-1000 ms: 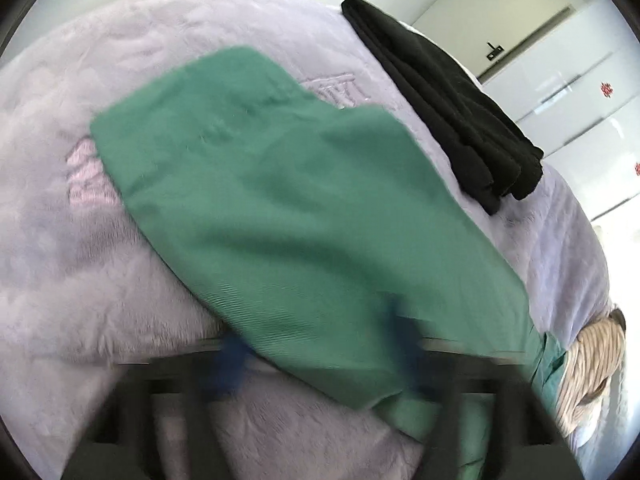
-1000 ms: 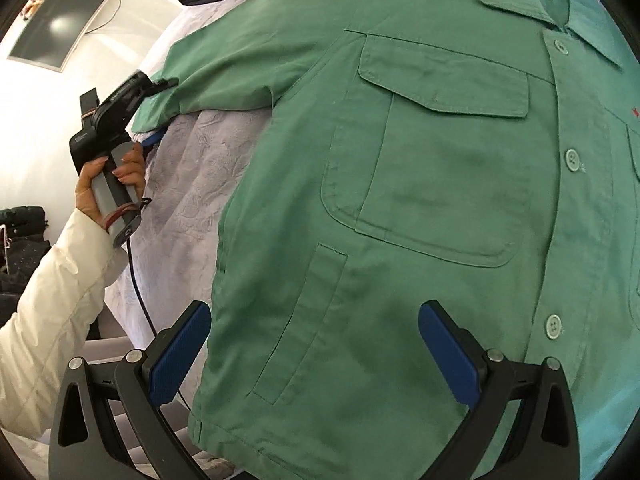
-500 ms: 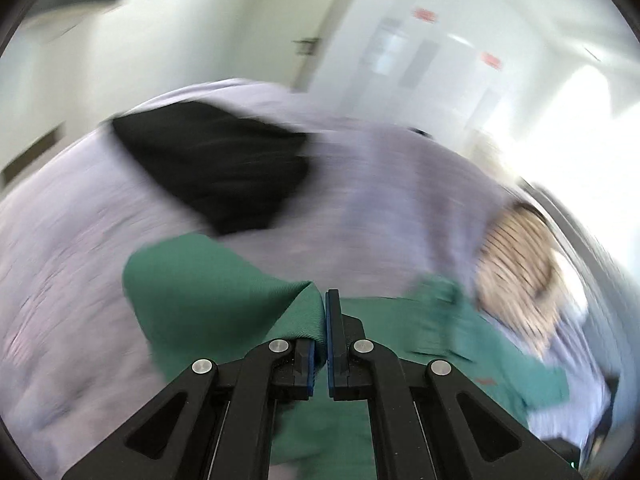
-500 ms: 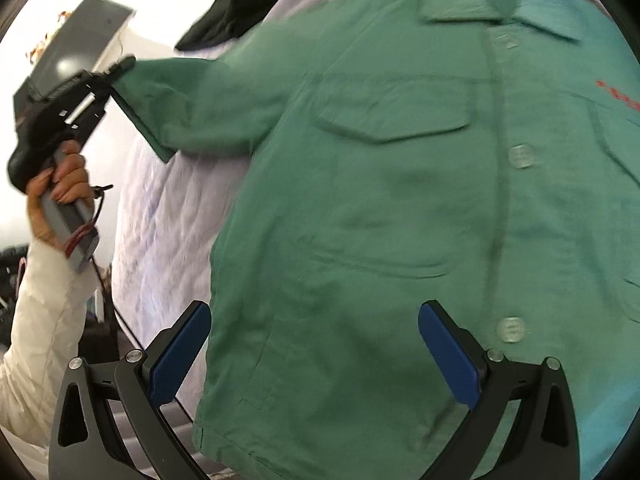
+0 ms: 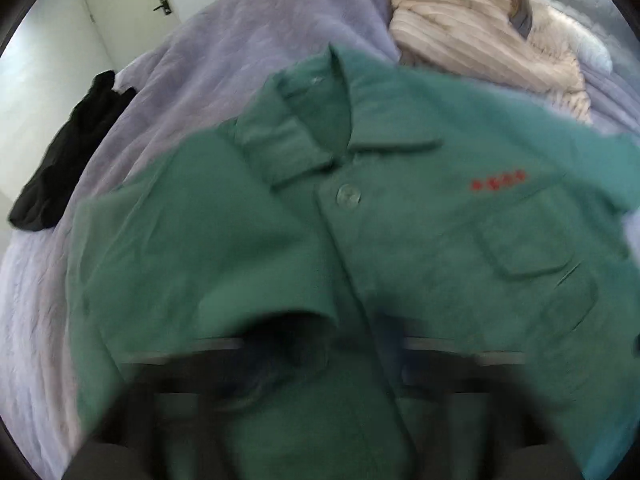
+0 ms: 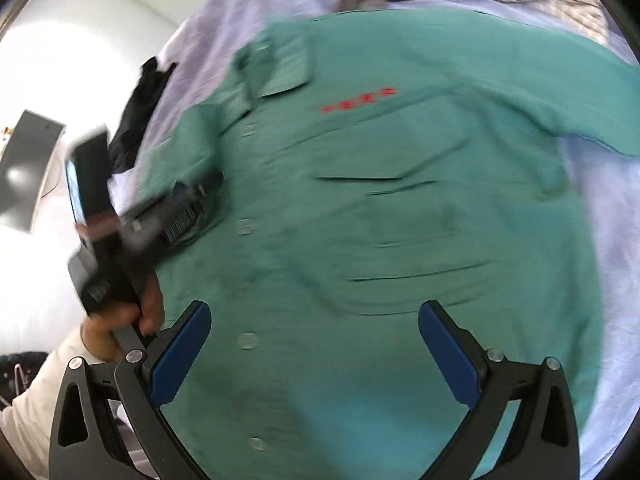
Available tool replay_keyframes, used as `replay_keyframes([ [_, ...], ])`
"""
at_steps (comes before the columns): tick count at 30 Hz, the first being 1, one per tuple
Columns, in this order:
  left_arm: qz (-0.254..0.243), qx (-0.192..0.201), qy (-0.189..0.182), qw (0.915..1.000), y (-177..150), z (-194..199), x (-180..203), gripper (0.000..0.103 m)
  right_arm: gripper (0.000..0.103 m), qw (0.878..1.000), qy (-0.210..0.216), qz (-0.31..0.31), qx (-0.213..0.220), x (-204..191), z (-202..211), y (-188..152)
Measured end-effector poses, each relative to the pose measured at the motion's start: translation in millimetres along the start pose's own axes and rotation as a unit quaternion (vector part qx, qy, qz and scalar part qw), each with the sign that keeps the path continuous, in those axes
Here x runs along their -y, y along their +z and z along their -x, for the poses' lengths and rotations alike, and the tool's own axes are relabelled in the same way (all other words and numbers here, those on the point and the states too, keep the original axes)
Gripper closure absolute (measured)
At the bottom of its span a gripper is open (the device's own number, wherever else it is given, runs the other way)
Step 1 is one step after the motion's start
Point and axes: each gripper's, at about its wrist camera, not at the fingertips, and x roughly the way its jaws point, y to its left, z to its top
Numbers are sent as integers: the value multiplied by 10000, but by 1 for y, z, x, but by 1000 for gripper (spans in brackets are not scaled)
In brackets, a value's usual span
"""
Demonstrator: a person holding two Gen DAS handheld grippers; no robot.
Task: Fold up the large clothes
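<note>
A green button-up work shirt (image 6: 400, 208) with red chest lettering lies front up on the lilac bed cover (image 5: 224, 48); it also fills the left wrist view (image 5: 400, 240). One sleeve (image 5: 192, 256) lies folded across the chest, its cuff opening by my left gripper (image 5: 320, 356), which is motion-blurred with fingers that look parted. In the right wrist view the left gripper (image 6: 200, 196) rests on the folded sleeve. My right gripper (image 6: 316, 344) is open and empty, hovering over the shirt's lower front.
A black garment (image 5: 64, 168) lies at the bed's left edge. A beige striped garment (image 5: 480, 28) lies beyond the collar. A monitor (image 6: 28, 172) stands off the bed at the left. A white door (image 5: 128, 12) is behind.
My left gripper carried the sleeve from out at the side across onto the shirt's chest; it was shut on the sleeve half a second ago. My right gripper shifted up the shirt, staying open.
</note>
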Motion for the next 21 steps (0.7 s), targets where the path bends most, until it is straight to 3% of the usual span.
replay_keyframes([
  [1, 9, 157, 129, 9998, -5, 6, 0, 2, 0, 10000, -53, -9, 6, 3, 1, 1],
  [4, -168, 164, 159, 9996, -11, 23, -2, 2, 0, 9999, -130, 77, 54, 7, 6, 9],
  [6, -92, 303, 365, 9988, -23, 43, -16, 2, 0, 9996, -149, 236, 99, 1, 6, 17],
  [8, 215, 459, 805, 9955, -42, 61, -45, 2, 0, 9986, -110, 495, 176, -16, 5, 29],
  [10, 590, 351, 1250, 9898, -59, 64, -76, 2, 0, 9951, -6, 951, 264, -48, 0, 42],
  [12, 1000, -56, 1761, 9793, -78, 51, -112, 2, 0, 9888, 71, 1458, 299, -86, -11, 52],
  [14, 1406, -396, 1945, 9700, -91, 37, -139, 2, 0, 9799, 48, 1973, 273, -124, -32, 59],
  [17, 2012, -483, 1866, 9604, -105, 23, -165, 2, 0, 9678, -17, 2511, 151, -179, -77, 64],
  [21, 2876, -447, 1369, 9469, -119, 17, -181, 2, 0, 9758, 287, 2163, -123, -215, -134, 79],
])
